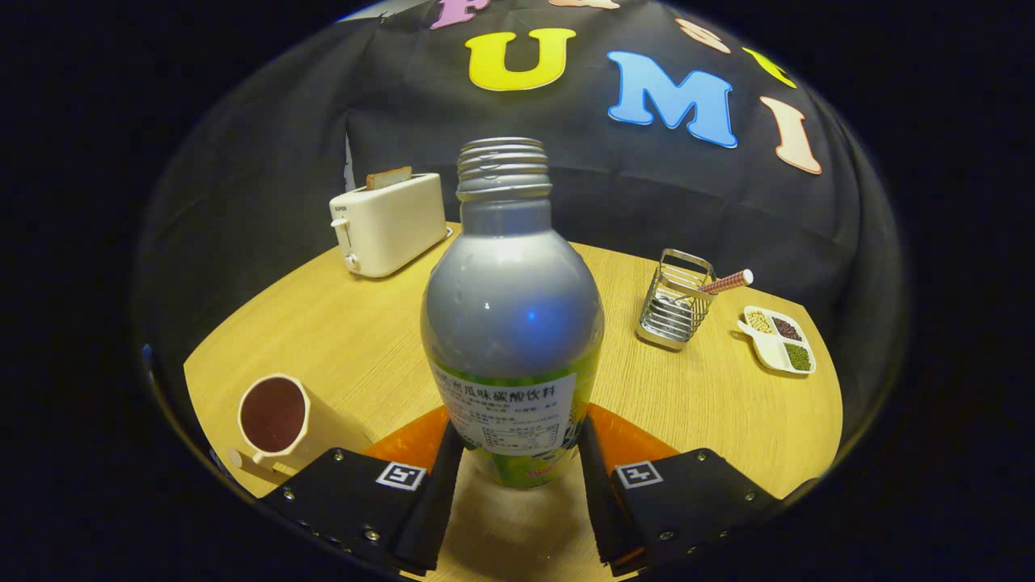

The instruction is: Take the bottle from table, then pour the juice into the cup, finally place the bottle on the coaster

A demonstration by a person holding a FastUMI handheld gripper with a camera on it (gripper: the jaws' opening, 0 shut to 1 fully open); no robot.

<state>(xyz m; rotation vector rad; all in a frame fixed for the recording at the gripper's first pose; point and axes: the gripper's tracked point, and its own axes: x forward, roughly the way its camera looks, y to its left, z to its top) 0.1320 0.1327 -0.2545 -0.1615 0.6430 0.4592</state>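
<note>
While seemingly gripped, bottle (512, 323) between fingers (437, 493).

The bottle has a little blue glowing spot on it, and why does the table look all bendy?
In the gripper view, the blue spot on the bottle is a reflection on its shiny side; the fisheye lens curves the table; the bottle, between the gripper fingers, casts a shadow toward the camera.

The gripper (517, 485) bears 2 square coded markers and several small screws.
</note>
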